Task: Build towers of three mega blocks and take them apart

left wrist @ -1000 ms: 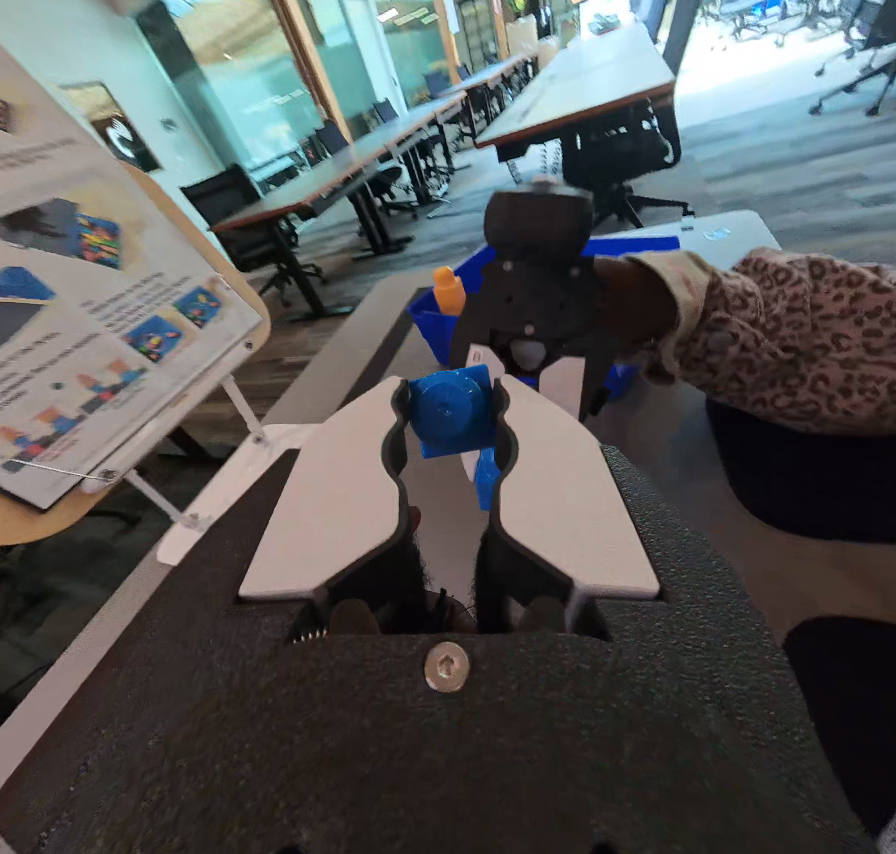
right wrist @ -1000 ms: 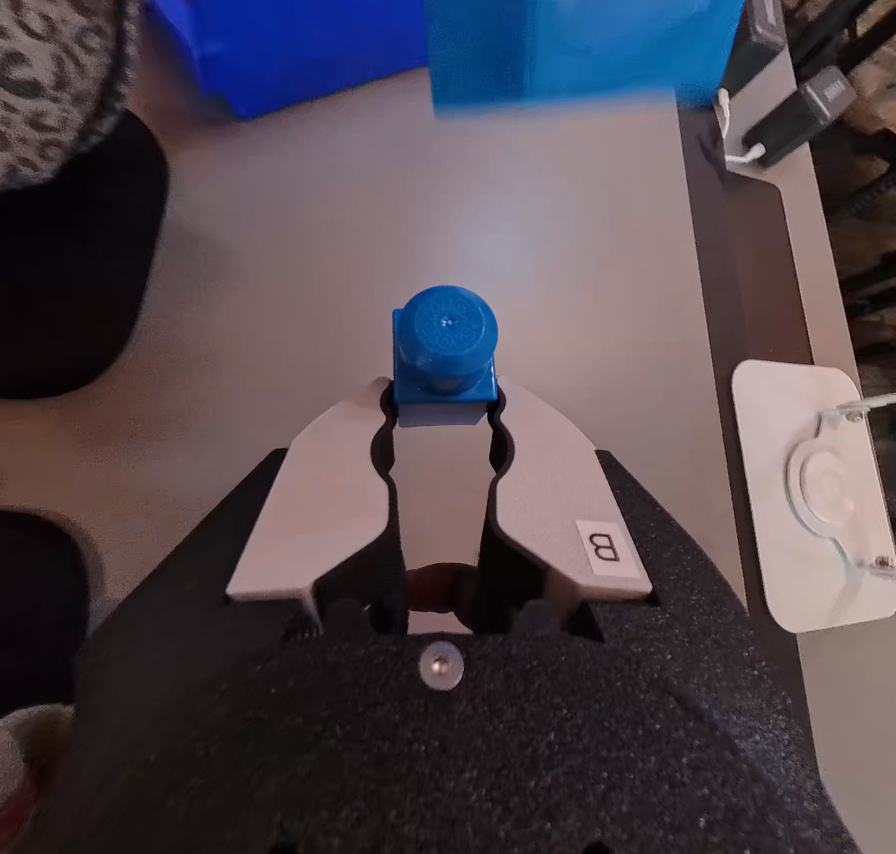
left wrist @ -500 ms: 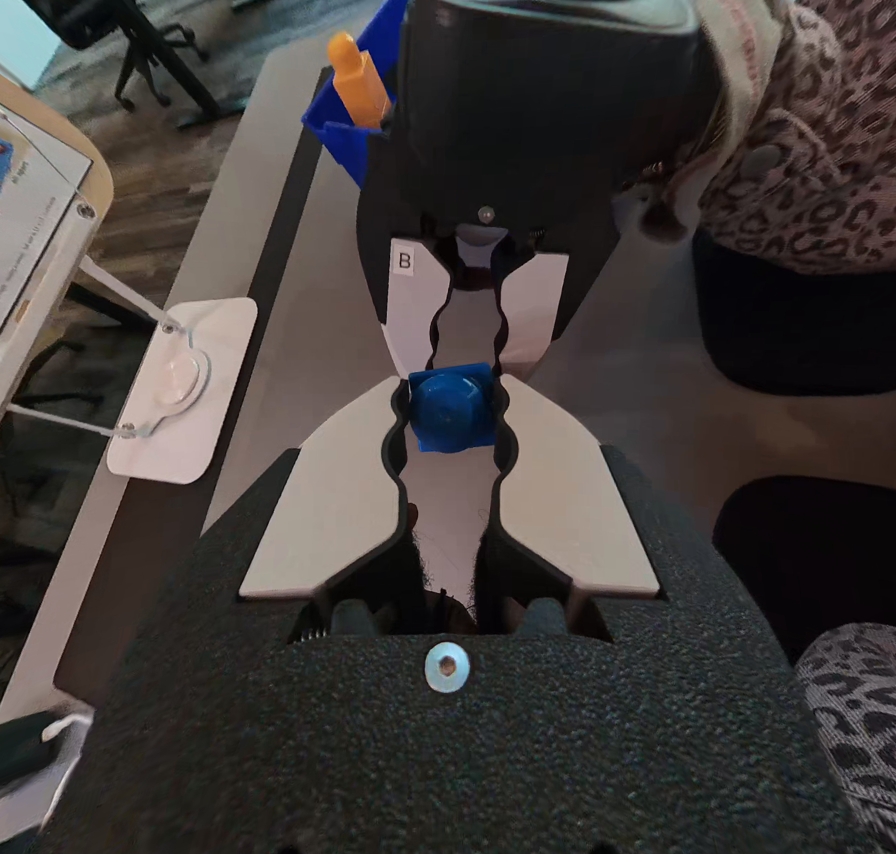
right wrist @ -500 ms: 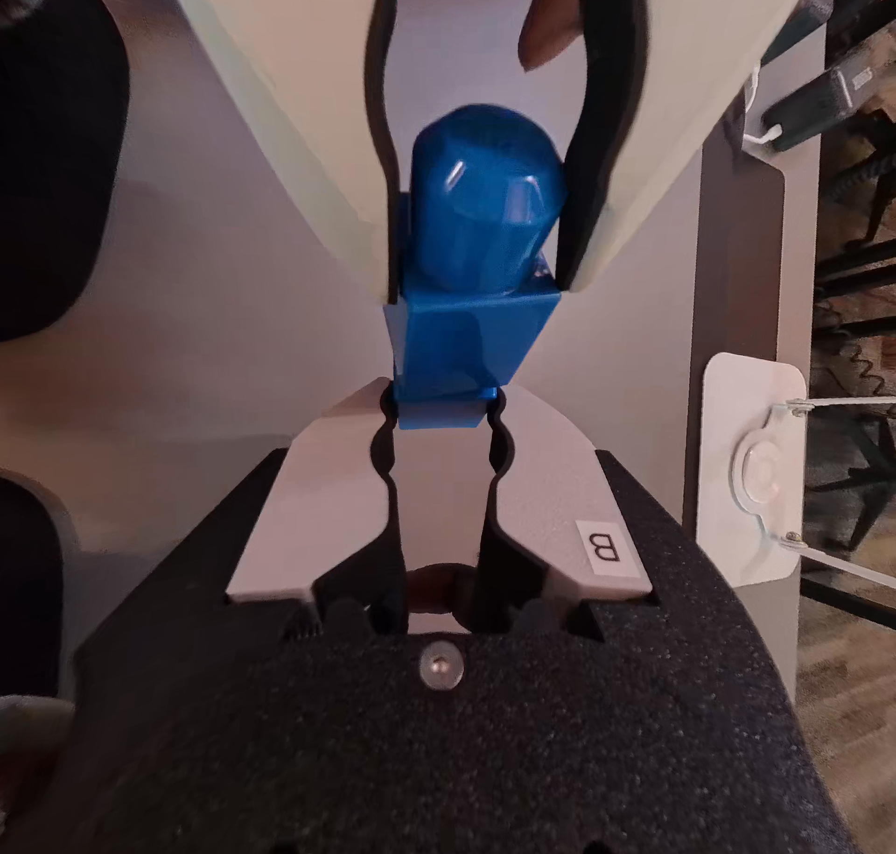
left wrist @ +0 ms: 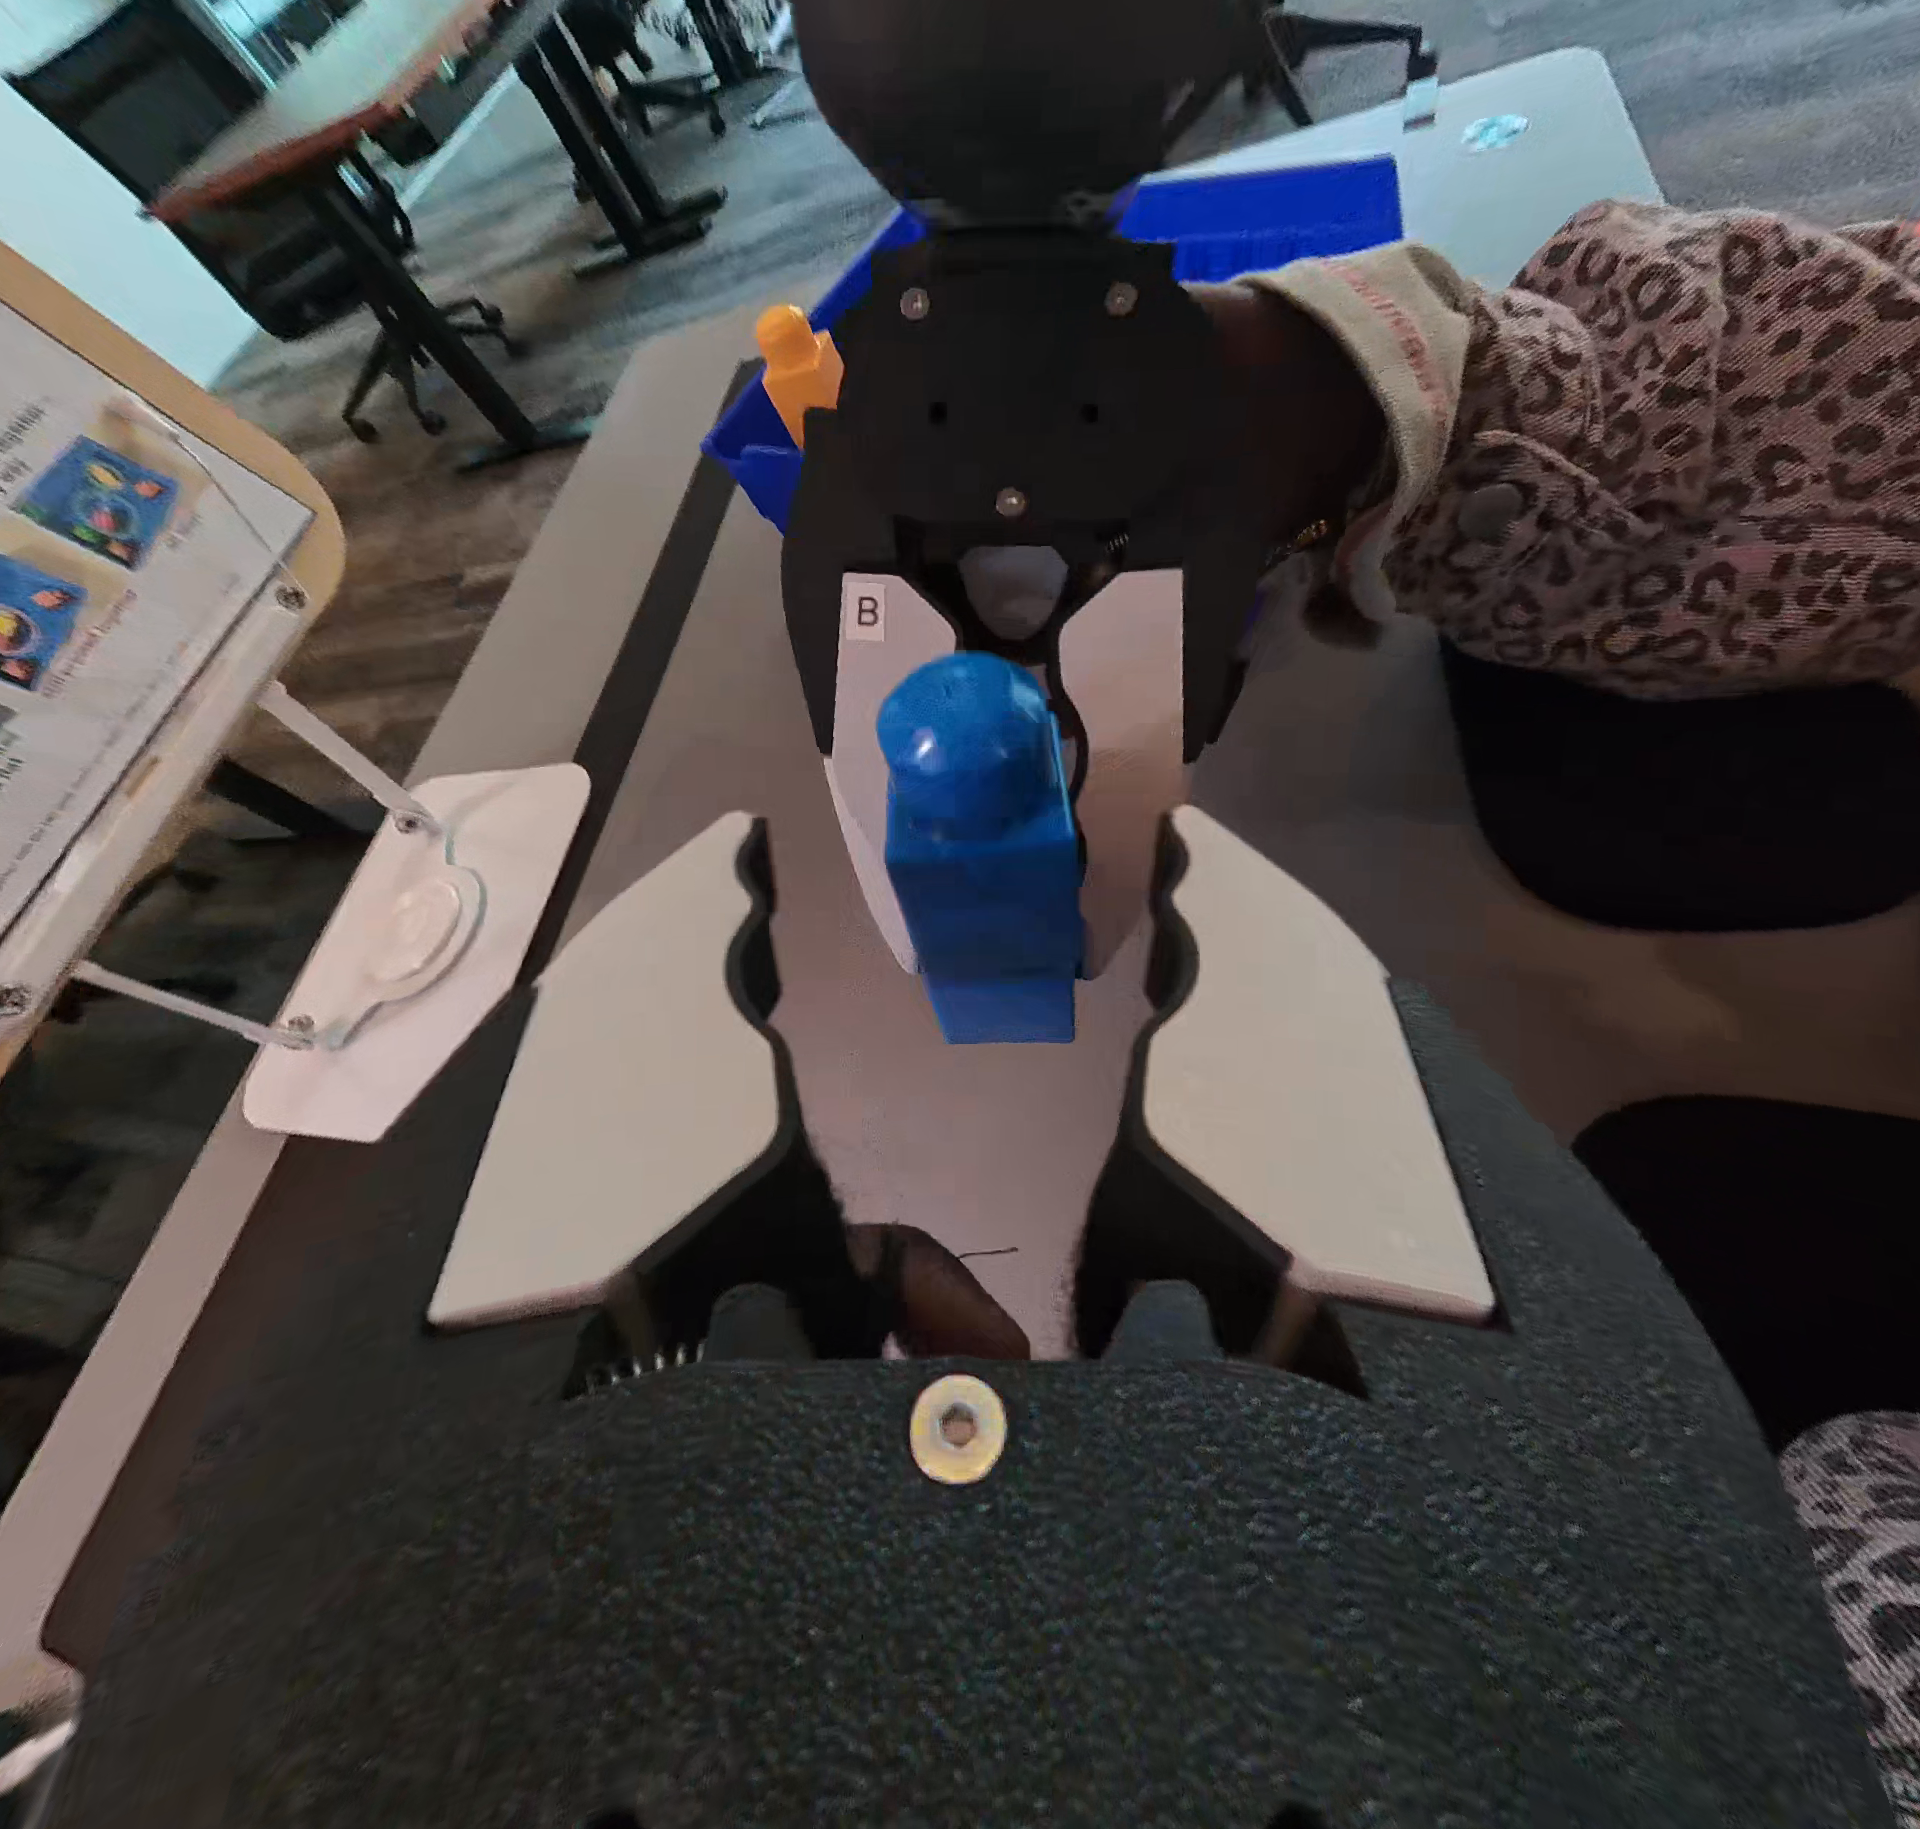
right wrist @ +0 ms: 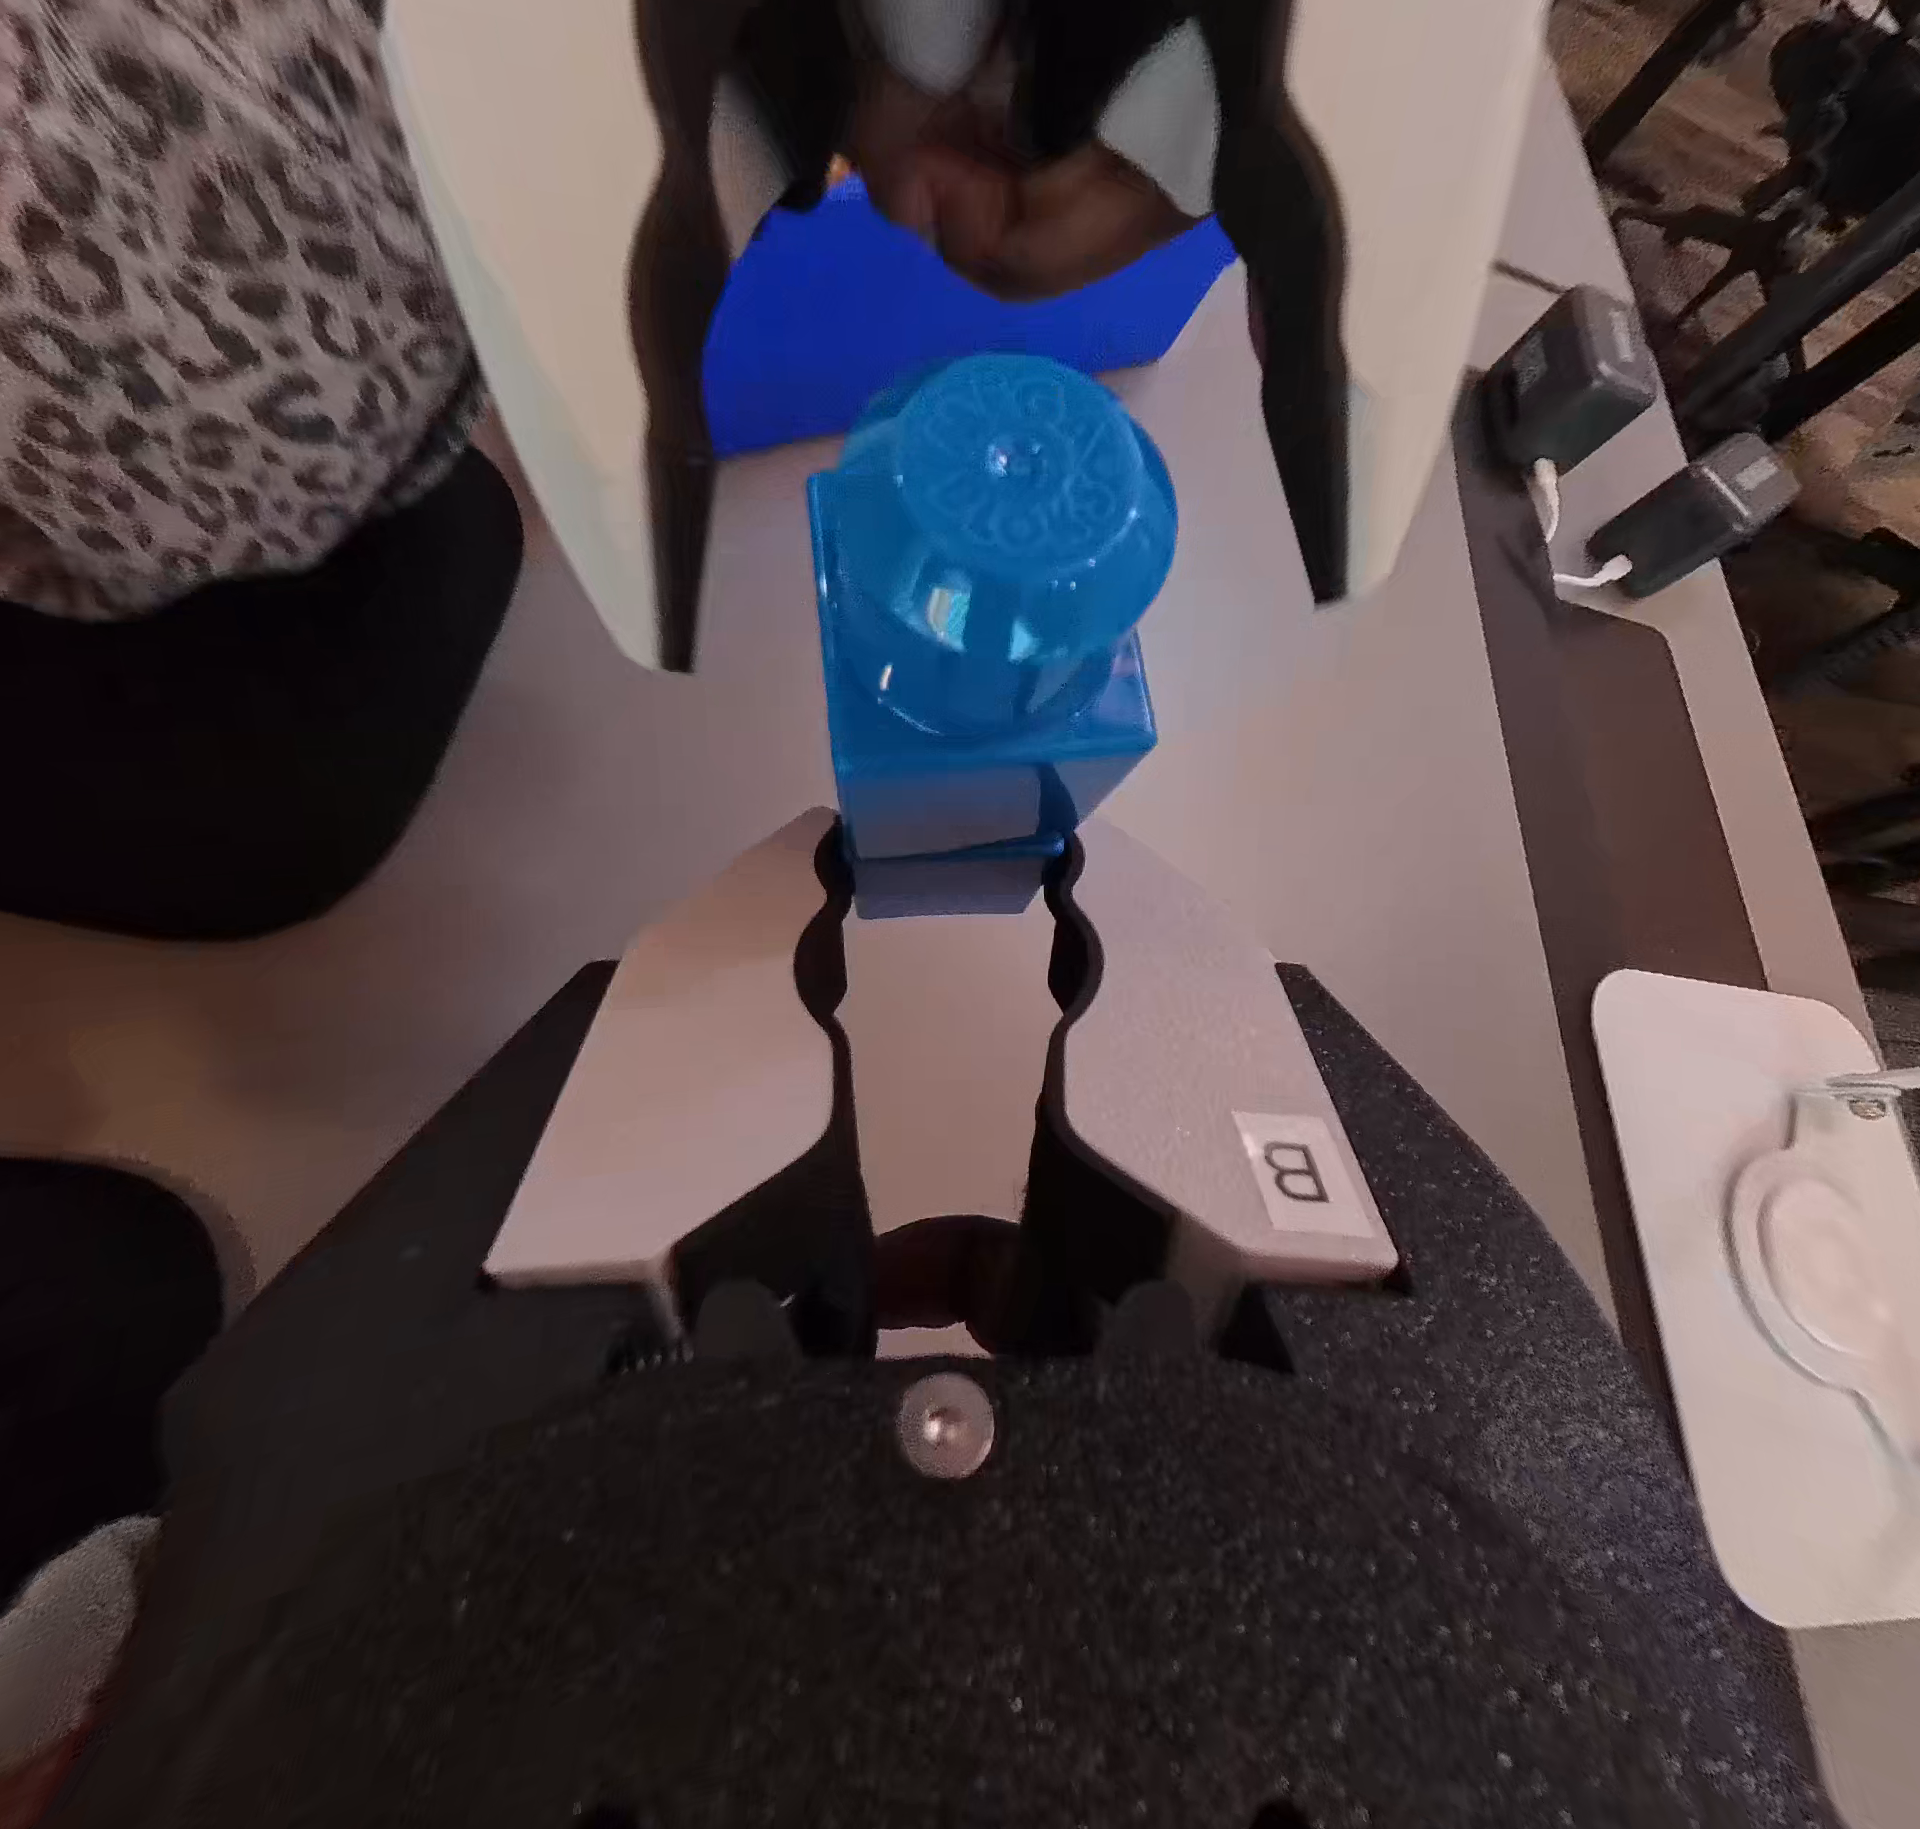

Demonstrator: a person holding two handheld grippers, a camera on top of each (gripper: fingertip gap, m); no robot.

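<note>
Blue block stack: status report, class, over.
Left gripper open, clear of stack. Right gripper shut on bottom block of two-block blue stack. Third block not on. Nothing in the way.

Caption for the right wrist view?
Right hand-held gripper clamps the lower of two stacked blue blocks; left hand-held gripper open around the top.

The stacked blocks (left wrist: pixel 977 875) sit between the facing tongs, the bin (left wrist: pixel 1262 210) behind.

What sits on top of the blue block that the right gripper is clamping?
A second blue block is stacked on the lower blue block clamped by the right gripper. Its round stud is bare. The joint between them is hidden.
</note>
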